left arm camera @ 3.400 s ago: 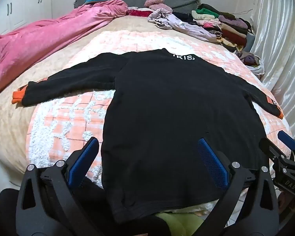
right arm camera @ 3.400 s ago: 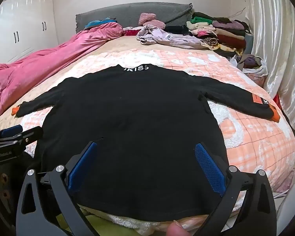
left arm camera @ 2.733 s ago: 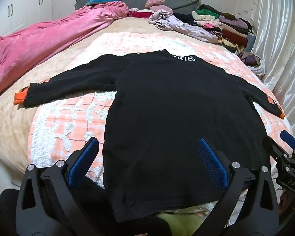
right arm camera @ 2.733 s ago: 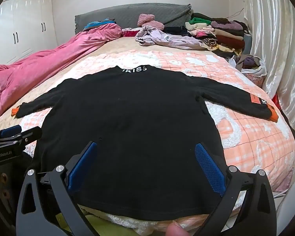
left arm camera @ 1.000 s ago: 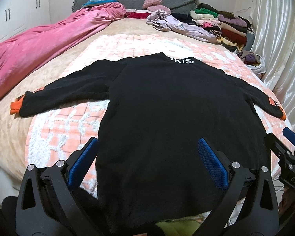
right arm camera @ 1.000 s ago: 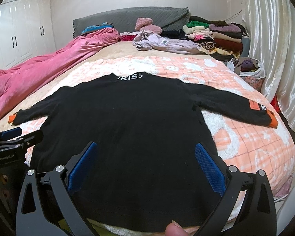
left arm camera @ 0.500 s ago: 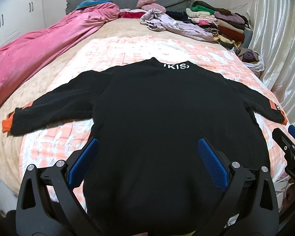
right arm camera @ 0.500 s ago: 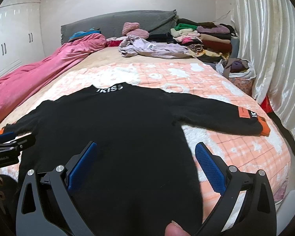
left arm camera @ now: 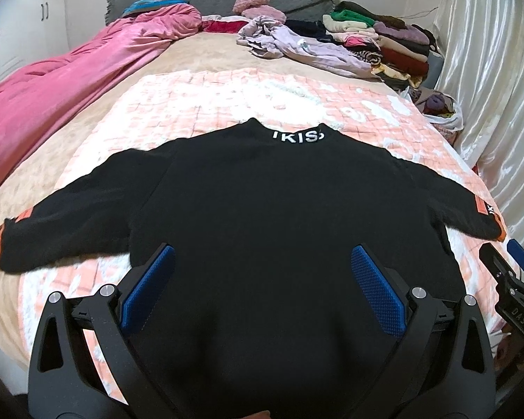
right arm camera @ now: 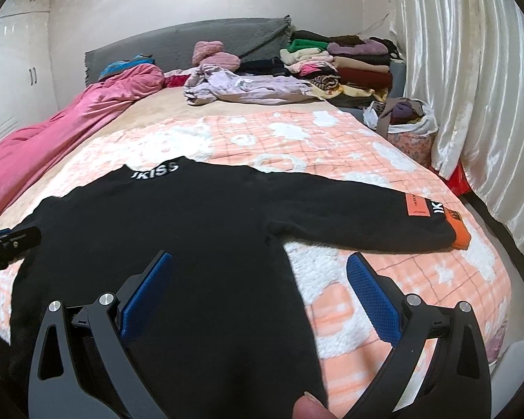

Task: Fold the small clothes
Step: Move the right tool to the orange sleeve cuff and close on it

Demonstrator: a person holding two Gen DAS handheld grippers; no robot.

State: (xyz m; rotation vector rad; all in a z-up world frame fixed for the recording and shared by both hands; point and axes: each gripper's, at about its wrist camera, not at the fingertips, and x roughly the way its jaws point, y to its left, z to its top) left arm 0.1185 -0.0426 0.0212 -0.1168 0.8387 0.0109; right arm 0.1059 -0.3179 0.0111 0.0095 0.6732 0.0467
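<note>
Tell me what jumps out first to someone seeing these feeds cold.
The black sweater spread flat, sleeves out, on the peach checked blanket, its collar lettered in white. Next, the pink duvet bunched along the bed's left side, and the stack of folded clothes by the headboard on the right.

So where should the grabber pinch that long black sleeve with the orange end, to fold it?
Probably at the orange cuff of the right sleeve. It lies flat and stretched out toward the curtain side, with bare blanket around its tip. The open right gripper could come in from the outer end, pinch the cuff edge, then carry it inward over the black sweater.
</note>
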